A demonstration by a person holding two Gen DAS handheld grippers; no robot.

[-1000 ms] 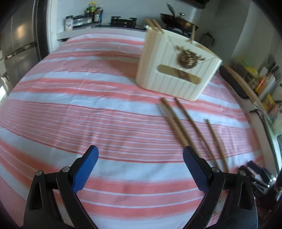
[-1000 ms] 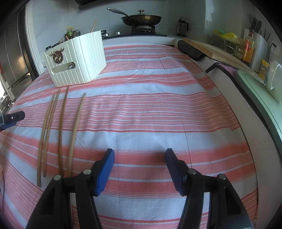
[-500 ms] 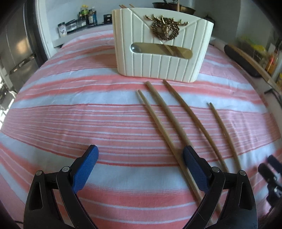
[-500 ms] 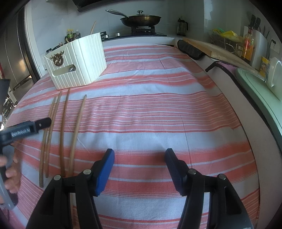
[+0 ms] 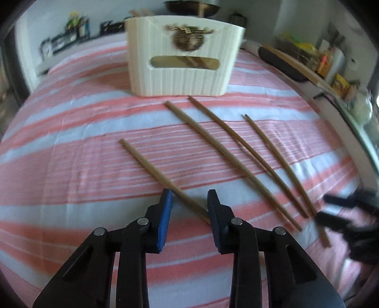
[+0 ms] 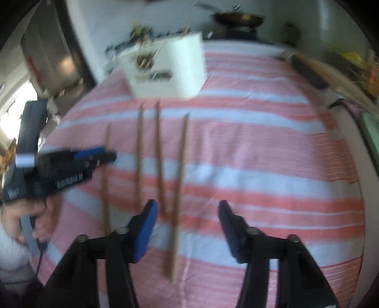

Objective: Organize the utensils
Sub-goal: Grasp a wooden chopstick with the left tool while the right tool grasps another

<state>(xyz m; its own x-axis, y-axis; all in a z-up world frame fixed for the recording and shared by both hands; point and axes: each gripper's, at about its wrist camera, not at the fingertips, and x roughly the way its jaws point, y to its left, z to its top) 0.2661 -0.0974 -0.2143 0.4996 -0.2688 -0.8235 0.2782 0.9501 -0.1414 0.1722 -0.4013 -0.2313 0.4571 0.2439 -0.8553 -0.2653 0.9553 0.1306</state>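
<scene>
Several long wooden chopsticks lie on the striped cloth in front of a cream ribbed holder box [image 5: 184, 56], which also shows in the right wrist view [image 6: 170, 68]. My left gripper [image 5: 189, 201] has its jaws narrowed around the near end of the leftmost chopstick [image 5: 151, 165], which sits apart from the others; firm contact is unclear. My right gripper [image 6: 187, 213] is open, its jaws on either side of the near part of the rightmost chopstick [image 6: 181, 170]. The left gripper also shows in the right wrist view [image 6: 94, 154].
The red and white striped cloth [image 5: 71, 142] covers the table. A black pad and a wooden board [image 5: 298, 64] lie along the right edge. A pan [image 6: 239, 17] and bottles stand on the counter behind. The right wrist view is blurred.
My left gripper has moved in and closed most of the way around the leftmost chopstick, which now lies apart from the others. My right gripper has moved left over the chopsticks.
</scene>
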